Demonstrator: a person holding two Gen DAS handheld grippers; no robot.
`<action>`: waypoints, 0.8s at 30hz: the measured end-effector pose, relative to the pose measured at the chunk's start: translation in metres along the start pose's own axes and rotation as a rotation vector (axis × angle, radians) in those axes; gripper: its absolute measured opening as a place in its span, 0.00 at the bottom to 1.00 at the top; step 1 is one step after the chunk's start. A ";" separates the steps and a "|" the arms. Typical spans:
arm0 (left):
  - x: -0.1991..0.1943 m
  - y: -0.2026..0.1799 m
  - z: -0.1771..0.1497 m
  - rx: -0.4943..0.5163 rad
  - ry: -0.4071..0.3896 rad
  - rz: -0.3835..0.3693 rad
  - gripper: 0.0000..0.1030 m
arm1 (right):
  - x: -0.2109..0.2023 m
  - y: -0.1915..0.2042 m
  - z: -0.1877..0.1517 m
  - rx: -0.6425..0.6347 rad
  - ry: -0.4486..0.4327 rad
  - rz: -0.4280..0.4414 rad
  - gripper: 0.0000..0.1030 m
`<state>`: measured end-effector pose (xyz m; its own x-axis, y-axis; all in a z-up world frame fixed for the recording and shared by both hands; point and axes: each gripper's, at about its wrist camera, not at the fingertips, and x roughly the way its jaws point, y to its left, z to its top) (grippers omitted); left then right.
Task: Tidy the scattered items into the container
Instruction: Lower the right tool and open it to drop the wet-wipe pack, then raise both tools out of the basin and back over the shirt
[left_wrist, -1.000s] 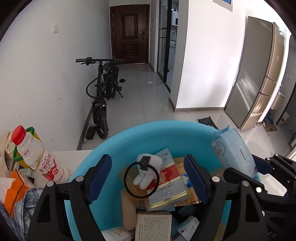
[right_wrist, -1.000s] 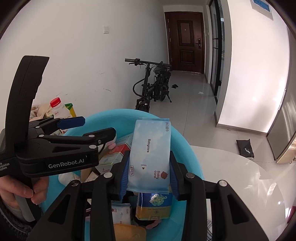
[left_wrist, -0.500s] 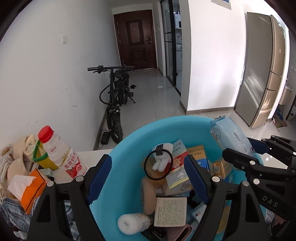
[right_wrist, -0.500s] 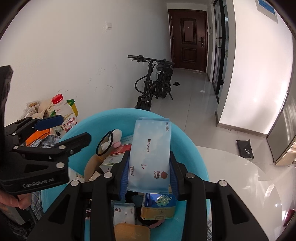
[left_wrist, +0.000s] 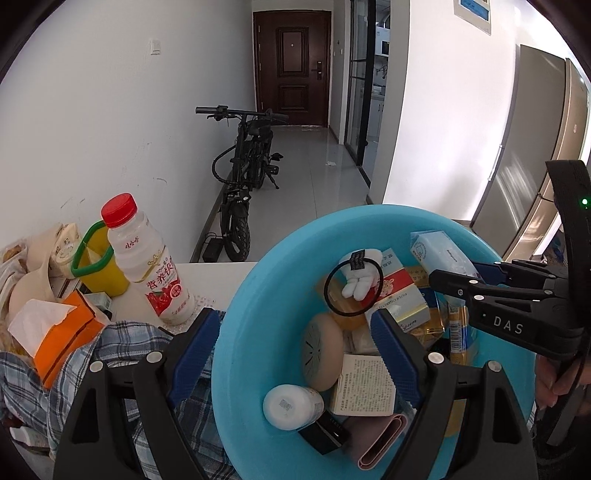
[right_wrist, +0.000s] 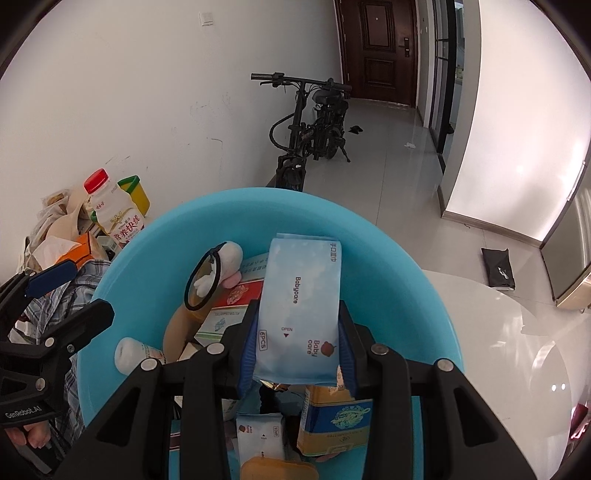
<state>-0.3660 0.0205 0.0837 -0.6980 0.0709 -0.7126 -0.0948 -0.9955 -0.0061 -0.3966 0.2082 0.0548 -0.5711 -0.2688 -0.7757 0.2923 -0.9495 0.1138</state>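
You've got the R gripper (right_wrist: 297, 343) pinched on the Babycare wipes pack (right_wrist: 300, 310), held over the blue basin (right_wrist: 406, 266) so it'll drop in w/ the rest – L gripper (left_wrist: 291, 343), jaws opening w/ nothing between them, straddles the basin's near rim.

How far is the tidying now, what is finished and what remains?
Many items already lie in the blue basin. The right gripper holds a wipes pack over it. The milk bottle, tissue box and plaid cloth remain outside, beside the opening, empty left gripper.
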 end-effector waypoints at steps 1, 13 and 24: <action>0.001 0.000 0.000 0.003 0.003 -0.001 0.83 | 0.001 0.000 -0.001 0.000 0.002 -0.004 0.35; 0.004 -0.007 -0.003 0.017 0.017 -0.003 0.83 | -0.002 0.000 0.002 0.023 -0.014 0.001 0.48; -0.028 -0.014 -0.009 0.020 -0.005 -0.005 0.83 | -0.050 0.012 -0.008 -0.007 -0.065 -0.010 0.48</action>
<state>-0.3383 0.0314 0.0974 -0.7008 0.0762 -0.7093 -0.1127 -0.9936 0.0045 -0.3582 0.2115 0.0896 -0.6225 -0.2697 -0.7347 0.2914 -0.9511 0.1022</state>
